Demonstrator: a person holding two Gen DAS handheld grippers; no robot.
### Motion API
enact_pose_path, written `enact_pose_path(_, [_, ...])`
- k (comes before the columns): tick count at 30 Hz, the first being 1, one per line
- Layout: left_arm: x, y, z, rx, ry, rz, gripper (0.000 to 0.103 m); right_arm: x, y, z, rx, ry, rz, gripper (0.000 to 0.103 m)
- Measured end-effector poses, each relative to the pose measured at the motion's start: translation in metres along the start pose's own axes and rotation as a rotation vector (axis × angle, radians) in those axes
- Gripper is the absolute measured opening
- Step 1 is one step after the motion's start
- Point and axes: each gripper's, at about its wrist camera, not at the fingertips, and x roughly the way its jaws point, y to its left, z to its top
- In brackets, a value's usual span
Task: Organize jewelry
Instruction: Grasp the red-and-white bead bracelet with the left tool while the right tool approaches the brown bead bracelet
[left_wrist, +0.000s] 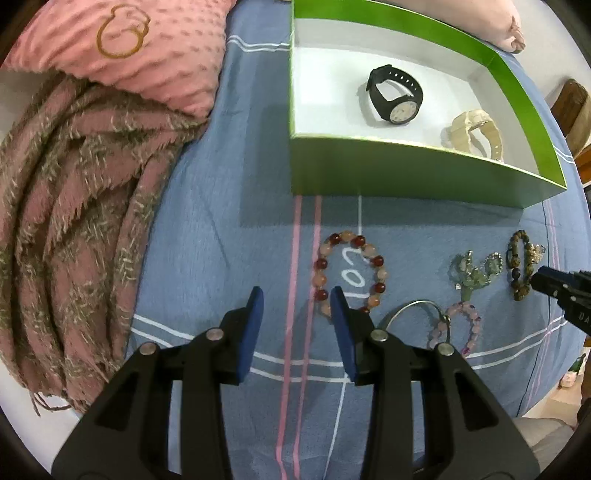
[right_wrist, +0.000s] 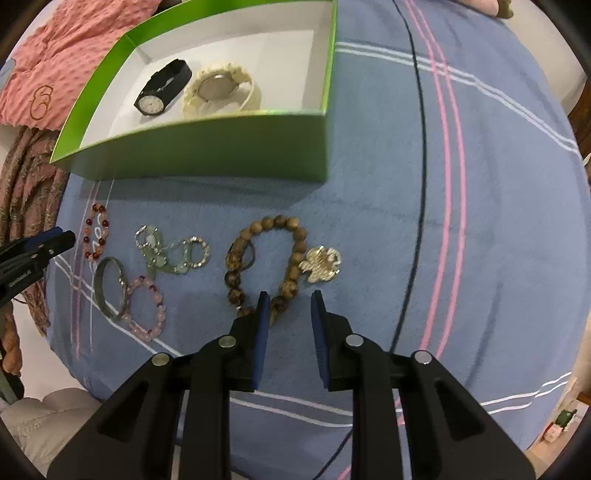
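Both grippers hang over the blue bedsheet (right_wrist: 480, 221) with jaws apart and nothing between them, the left gripper (left_wrist: 297, 297) just beside the red-and-peach bead bracelet (left_wrist: 349, 273), the right gripper (right_wrist: 288, 299) at the near edge of the brown bead bracelet (right_wrist: 266, 262). Behind the jewelry stands the green box (right_wrist: 207, 147), already holding a black watch (left_wrist: 395, 96) and a cream watch (right_wrist: 221, 90). Probably light and floppy on elastic, each bracelet should lift best by pinching across one bead strand; the silver bangle (right_wrist: 109, 288) looks stiff and slippery, the small flower brooch (right_wrist: 320, 264) delicate.
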Motion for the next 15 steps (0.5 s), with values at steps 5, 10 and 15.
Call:
enact_pose_path(5, [0.003, 0.011, -0.002, -0.01, -0.003, -0.013, 0.038, 0.008, -0.001, 0.001, 0.041, -0.005, 0.001, 0.023])
enact_pose_path(10, [0.01, 0.021, 0.003, -0.013, -0.005, -0.024, 0.038, 0.01, 0.004, 0.01, 0.029, -0.013, -0.03, 0.023])
enact_pose_path(15, [0.031, 0.022, 0.014, -0.003, 0.003, -0.036, 0.038, 0.013, 0.02, 0.012, -0.021, -0.009, -0.066, 0.022])
